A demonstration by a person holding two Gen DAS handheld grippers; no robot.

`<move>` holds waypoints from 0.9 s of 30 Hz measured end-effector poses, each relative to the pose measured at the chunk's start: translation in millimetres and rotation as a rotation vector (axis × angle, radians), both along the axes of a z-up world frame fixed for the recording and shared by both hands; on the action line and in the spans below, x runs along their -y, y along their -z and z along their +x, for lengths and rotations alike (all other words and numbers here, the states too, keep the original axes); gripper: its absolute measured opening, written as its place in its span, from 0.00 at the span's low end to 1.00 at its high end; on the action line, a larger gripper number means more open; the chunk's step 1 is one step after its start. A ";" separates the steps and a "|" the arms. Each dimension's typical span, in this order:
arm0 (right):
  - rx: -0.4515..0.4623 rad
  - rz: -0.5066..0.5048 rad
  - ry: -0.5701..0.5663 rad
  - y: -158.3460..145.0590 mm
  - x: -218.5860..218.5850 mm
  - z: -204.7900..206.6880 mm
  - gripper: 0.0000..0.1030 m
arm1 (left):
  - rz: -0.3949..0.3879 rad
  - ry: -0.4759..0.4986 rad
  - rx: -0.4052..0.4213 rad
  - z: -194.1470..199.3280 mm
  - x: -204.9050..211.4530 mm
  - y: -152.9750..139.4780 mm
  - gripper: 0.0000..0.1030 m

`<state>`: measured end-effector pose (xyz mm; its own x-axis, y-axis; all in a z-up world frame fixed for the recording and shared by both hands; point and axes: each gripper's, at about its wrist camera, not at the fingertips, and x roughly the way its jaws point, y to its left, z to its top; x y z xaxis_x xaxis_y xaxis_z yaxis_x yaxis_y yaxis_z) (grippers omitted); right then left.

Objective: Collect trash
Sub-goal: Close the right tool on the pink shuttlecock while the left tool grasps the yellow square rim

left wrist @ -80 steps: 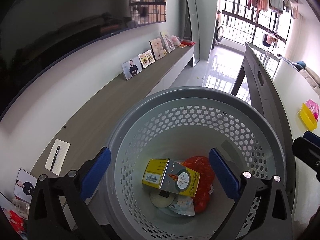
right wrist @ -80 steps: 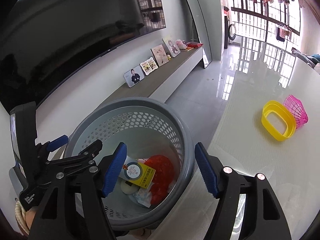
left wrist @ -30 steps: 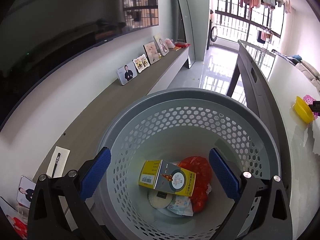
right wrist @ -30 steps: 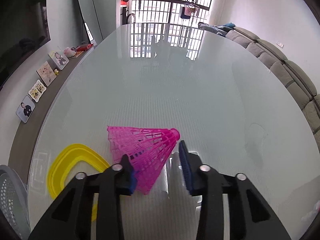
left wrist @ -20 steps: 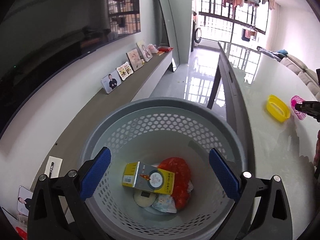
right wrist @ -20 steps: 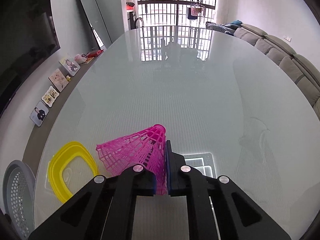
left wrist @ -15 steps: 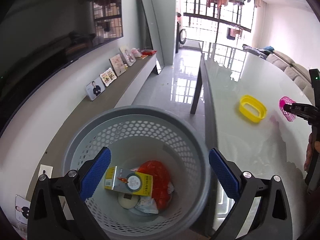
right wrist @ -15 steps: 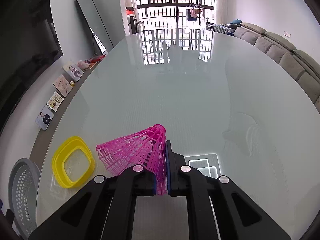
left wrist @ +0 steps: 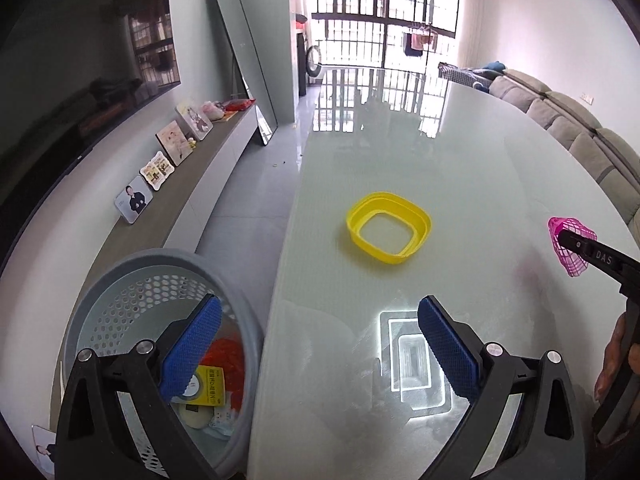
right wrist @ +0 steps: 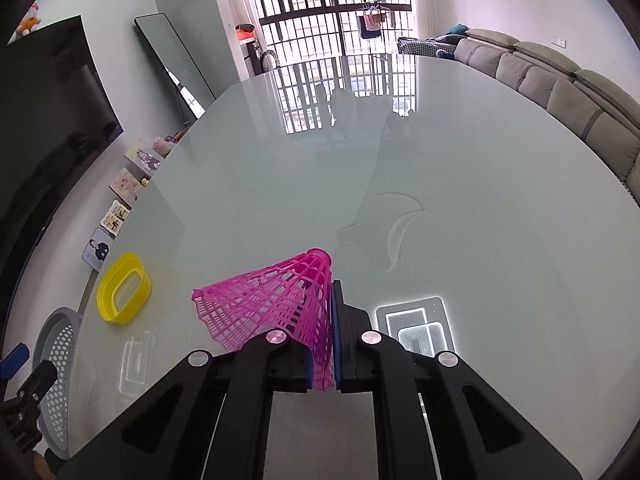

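My right gripper is shut on a pink plastic shuttlecock, squashing its skirt flat between the blue pads above the glass table. From the left wrist view the same shuttlecock shows at the far right in that gripper's black jaws. My left gripper hangs open and empty, straddling the table's left edge. Below it on the left stands the grey perforated bin with a yellow box, something red and other rubbish inside. A yellow square ring lies on the table.
A low sideboard with photo frames runs along the left wall under a dark television. A tall mirror leans further back. A grey sofa lines the right side. A hand shows at the right edge.
The right gripper closed on the shuttlecock and lifted it off the table. The left gripper swung right and up, from over the bin to the table edge.
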<state>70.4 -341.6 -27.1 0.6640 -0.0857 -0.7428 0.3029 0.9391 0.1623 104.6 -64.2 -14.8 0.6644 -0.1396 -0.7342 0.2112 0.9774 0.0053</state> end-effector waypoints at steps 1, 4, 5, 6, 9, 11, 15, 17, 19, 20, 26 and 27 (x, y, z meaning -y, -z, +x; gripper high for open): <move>0.001 0.006 0.004 0.0 4.6 -3.3 0.07 | 0.002 0.004 -0.007 3.5 6.4 0.4 0.94; 0.006 0.016 0.007 0.9 18.3 -15.4 0.07 | 0.007 0.018 -0.035 16.1 26.3 5.3 0.94; 0.007 0.018 0.006 1.2 18.9 -17.9 0.07 | 0.015 0.017 -0.046 21.3 32.9 8.2 0.94; 0.006 0.022 0.007 2.3 23.9 -21.3 0.07 | 0.023 0.014 -0.052 26.1 38.2 10.9 0.94; 0.003 0.070 0.020 7.5 42.0 -29.4 0.07 | 0.052 0.003 -0.072 41.9 52.7 20.1 0.94; -0.006 0.125 0.030 12.6 52.1 -33.1 0.07 | 0.062 0.001 -0.086 50.0 61.4 25.4 0.94; 0.005 0.170 0.012 10.5 53.9 -35.7 0.07 | 0.093 -0.005 -0.110 65.8 76.2 38.8 0.94; 0.022 0.179 -0.009 5.7 50.4 -37.9 0.07 | 0.099 -0.011 -0.125 72.6 79.0 44.5 0.94; 0.027 0.195 -0.026 4.0 47.9 -38.4 0.07 | 0.080 -0.014 -0.136 78.2 81.2 47.5 0.95; 0.026 0.204 -0.035 3.8 46.8 -38.2 0.07 | 0.071 -0.017 -0.142 81.2 81.6 48.1 0.95; 0.018 0.231 -0.065 5.2 41.9 -34.7 0.07 | 0.045 -0.022 -0.124 95.3 85.8 46.7 0.81; 0.019 0.232 -0.065 4.8 42.5 -34.1 0.07 | 0.026 -0.010 -0.122 94.3 86.0 45.6 0.76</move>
<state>36.3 -384.2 -31.8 0.6765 0.1295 -0.7250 0.2376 0.8934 0.3813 198.9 -150.2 -60.3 0.5710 -0.1131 -0.8131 0.2017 0.9794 0.0054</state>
